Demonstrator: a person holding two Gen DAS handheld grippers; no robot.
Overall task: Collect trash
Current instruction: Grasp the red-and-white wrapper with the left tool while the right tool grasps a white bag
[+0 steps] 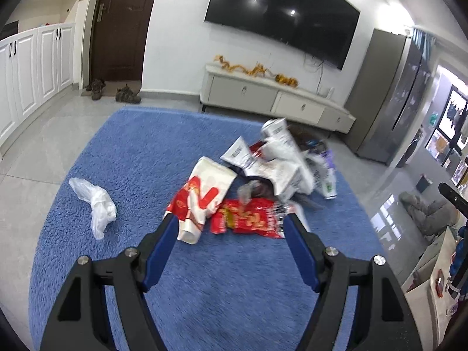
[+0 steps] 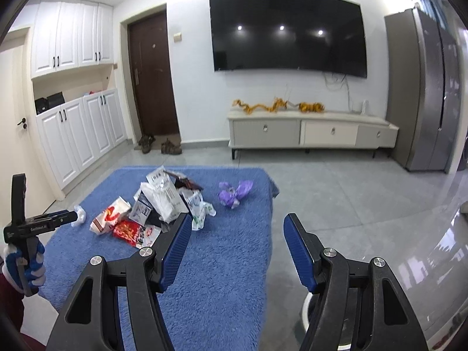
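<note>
A heap of trash lies on the blue rug point(image 1: 146, 152). It holds a red snack bag point(image 1: 248, 219), a white-and-red paper bag point(image 1: 204, 193) and crumpled white mailers point(image 1: 278, 161). A white plastic bag point(image 1: 96, 204) lies apart to the left. My left gripper point(image 1: 231, 222) hangs open just over the red snack bag and presses on nothing. My right gripper point(image 2: 237, 218) is open over the rug's right part, nothing between its fingers. The pile point(image 2: 158, 204) sits ahead to its left and a purple wrapper point(image 2: 235, 194) ahead. A gloved hand point(image 2: 26, 263) holds the left gripper point(image 2: 68, 215).
Grey tile floor point(image 2: 351, 193) surrounds the rug. A low TV cabinet point(image 2: 310, 131) stands under a wall TV point(image 2: 289, 29), with a grey fridge point(image 2: 424, 93) to the right. Shoes point(image 2: 159, 144) lie by the brown door point(image 2: 152, 73), and white cupboards point(image 2: 79, 131) line the left wall.
</note>
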